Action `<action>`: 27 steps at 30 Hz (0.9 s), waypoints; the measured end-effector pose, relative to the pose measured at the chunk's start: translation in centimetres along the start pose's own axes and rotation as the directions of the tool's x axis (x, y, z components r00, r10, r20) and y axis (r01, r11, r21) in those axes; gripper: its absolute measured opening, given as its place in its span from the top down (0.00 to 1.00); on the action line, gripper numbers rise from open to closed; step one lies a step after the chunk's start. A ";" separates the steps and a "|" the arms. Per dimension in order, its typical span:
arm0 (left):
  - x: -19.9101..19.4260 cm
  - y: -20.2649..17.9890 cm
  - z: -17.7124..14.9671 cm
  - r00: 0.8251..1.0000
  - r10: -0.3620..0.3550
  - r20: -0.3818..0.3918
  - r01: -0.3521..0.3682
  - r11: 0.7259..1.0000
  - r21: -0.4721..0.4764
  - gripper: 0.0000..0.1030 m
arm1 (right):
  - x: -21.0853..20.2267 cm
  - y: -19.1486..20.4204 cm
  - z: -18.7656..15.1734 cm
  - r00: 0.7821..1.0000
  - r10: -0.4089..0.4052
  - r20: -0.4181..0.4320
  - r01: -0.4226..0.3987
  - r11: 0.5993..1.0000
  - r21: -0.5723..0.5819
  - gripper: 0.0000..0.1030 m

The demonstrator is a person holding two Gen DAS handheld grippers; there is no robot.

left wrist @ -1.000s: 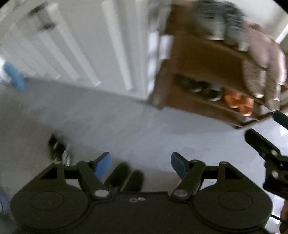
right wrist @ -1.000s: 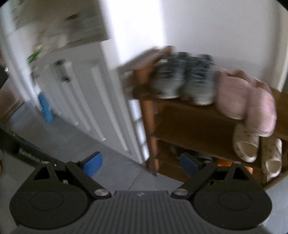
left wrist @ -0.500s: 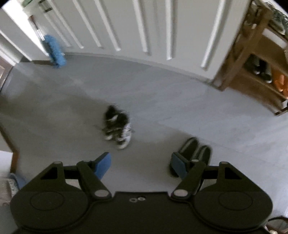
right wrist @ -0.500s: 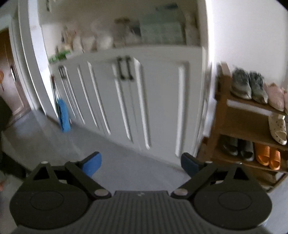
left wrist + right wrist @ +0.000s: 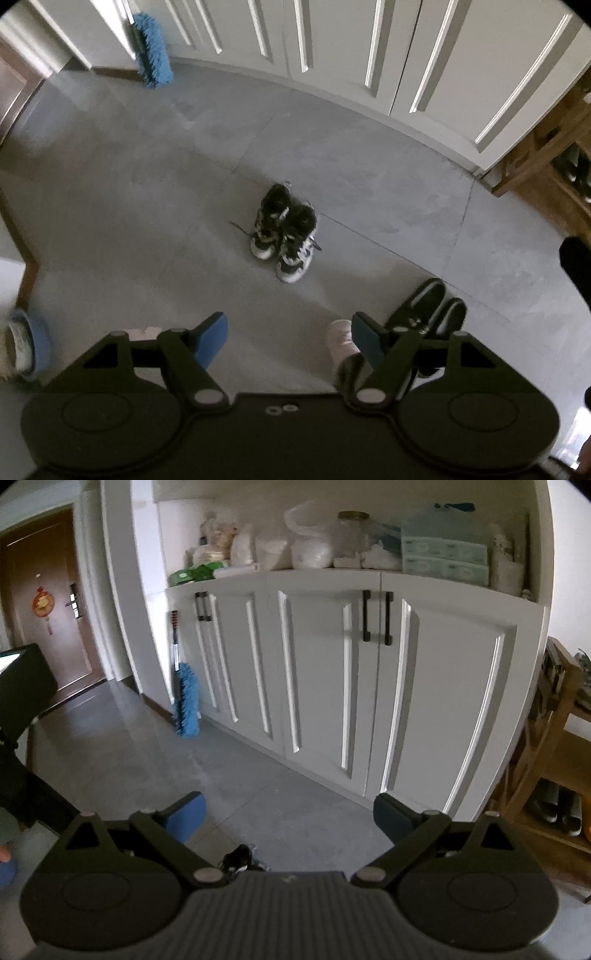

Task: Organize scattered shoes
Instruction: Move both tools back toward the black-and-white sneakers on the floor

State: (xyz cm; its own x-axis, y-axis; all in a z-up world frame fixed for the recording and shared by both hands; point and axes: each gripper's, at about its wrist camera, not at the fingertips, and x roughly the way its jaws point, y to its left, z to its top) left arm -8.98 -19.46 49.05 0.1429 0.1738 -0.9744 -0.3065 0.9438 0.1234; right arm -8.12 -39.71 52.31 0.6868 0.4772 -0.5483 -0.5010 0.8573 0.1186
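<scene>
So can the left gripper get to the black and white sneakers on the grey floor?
Probably yes. The left gripper is open and empty, and only bare grey floor lies between it and the black and white sneakers. It hangs well short, so it must come down first.

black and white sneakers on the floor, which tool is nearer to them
Probably left. The left tool points down at the sneakers just ahead; the right tool faces the cupboard, sneakers barely peeking below it.

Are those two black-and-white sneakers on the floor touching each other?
Touching. In the left wrist view the black-and-white sneakers stand side by side on the grey floor with their inner sides pressed together and no floor showing between them.
</scene>
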 end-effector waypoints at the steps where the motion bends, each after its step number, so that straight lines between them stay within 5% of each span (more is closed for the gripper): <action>1: 0.3 0.3 1.0 1.000 0.003 0.001 -0.003 1.000 0.017 0.28 | -0.1 0.1 -0.1 1.000 0.000 0.001 0.000 1.000 -0.003 0.04; 11: 6.1 3.4 6.0 0.998 -0.032 -0.060 0.038 0.994 0.106 0.28 | 6.7 2.0 1.4 0.997 -0.061 -0.056 0.057 0.996 -0.076 0.04; 19: 9.7 7.1 7.4 0.993 -0.071 -0.095 0.080 0.992 0.102 0.28 | 11.6 7.0 2.2 0.995 0.086 -0.044 -0.096 0.942 -0.321 0.04; 27: 13.5 10.1 9.8 0.987 -0.137 -0.086 0.135 0.990 -0.032 0.28 | 18.8 8.0 2.5 0.965 0.221 -0.139 -0.260 0.856 -0.446 0.04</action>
State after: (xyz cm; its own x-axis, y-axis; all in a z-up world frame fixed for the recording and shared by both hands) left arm -0.94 -4.87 38.97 0.1019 0.0178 -0.9946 -0.3147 0.9491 -0.0153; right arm 2.13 -23.37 44.99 0.4790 0.6235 -0.6179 -0.8427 0.5237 -0.1248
